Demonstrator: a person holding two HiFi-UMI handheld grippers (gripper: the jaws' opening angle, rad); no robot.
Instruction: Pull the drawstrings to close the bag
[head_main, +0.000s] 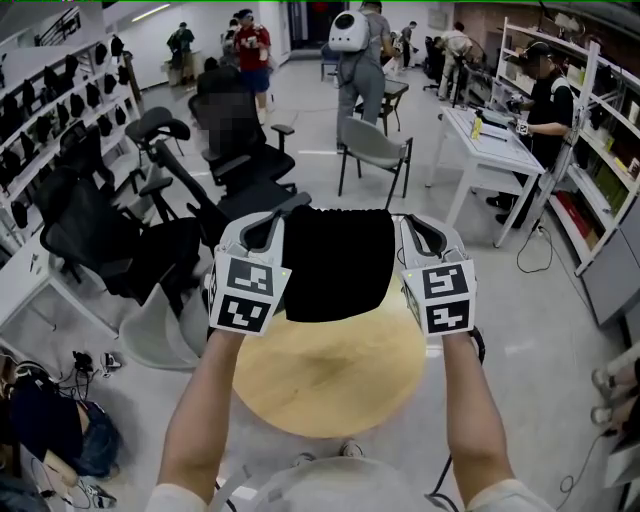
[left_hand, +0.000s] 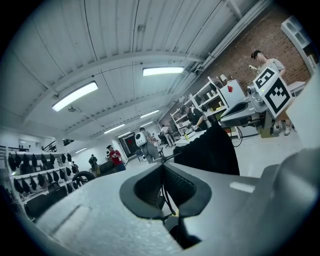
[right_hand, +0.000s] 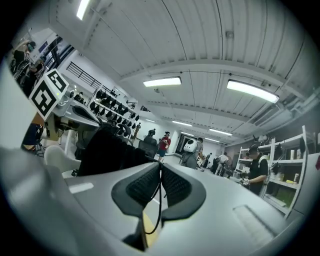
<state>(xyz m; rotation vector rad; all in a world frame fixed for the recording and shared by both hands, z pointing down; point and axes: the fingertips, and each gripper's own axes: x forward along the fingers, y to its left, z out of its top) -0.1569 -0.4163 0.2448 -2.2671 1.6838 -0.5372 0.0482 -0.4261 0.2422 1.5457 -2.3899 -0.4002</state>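
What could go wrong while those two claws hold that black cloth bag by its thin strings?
Each thin black drawstring sits in only a narrow pinch; one could slip from the left gripper or right gripper. Then the black fabric bag, held above the round wooden table, might sag or drop.

Black bag (head_main: 335, 262) hanging over far edge of round table (head_main: 330, 385), office chairs (head_main: 110, 240) crowding left, floor (head_main: 540, 330) at right seemingly open
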